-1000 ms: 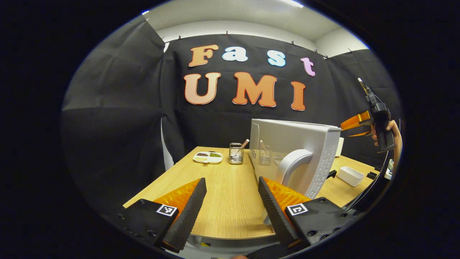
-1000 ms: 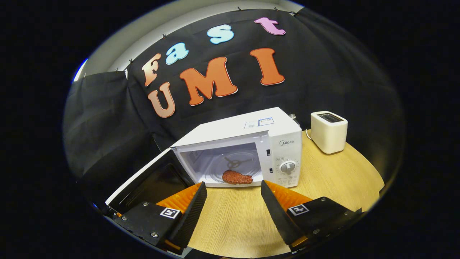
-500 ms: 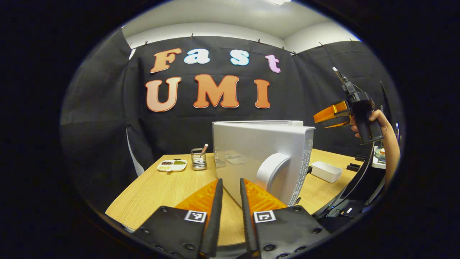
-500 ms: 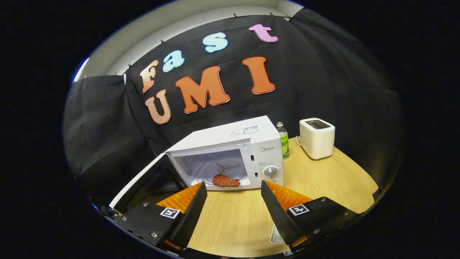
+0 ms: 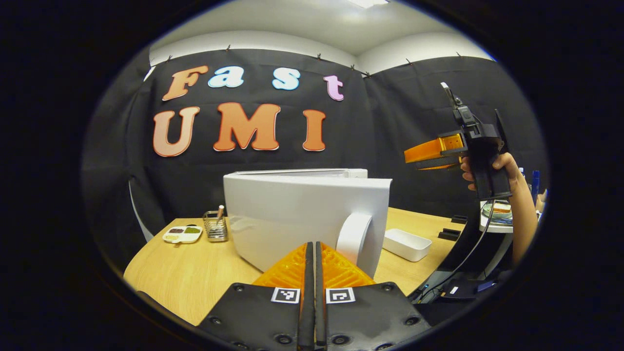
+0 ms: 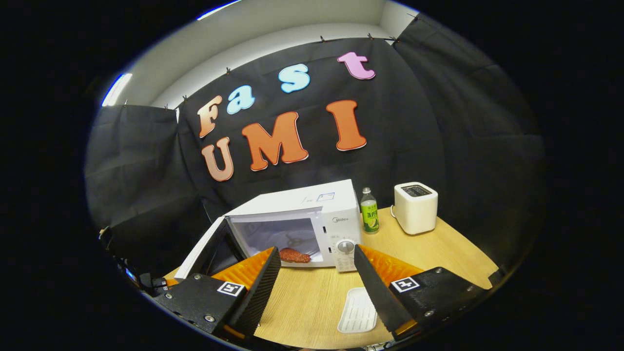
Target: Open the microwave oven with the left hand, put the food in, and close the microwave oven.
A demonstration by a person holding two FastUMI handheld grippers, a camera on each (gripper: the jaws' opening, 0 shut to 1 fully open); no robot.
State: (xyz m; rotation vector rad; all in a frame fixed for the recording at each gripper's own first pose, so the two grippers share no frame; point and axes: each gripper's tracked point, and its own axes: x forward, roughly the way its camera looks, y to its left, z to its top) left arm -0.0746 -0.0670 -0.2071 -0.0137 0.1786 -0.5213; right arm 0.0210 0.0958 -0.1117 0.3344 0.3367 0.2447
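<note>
The left tool (image 5: 311,253) is now clenched with nothing between its fingers; a second ago they stood wide apart. Its tips sit just before the outer face of the microwave door (image 5: 302,214), beside the white handle (image 5: 352,233), so I judge the push to close is starting. The door has already swung partly toward the microwave oven (image 6: 312,219). The food (image 6: 294,255), a reddish piece, lies inside on the floor of the cavity. The right tool (image 6: 314,273) is released, has pulled back and holds nothing; it hangs above the surface (image 6: 312,302) near a white tray (image 6: 358,312). The door's path looks free. A bottle (image 6: 369,210) and toaster (image 6: 415,207) stand well aside.
</note>
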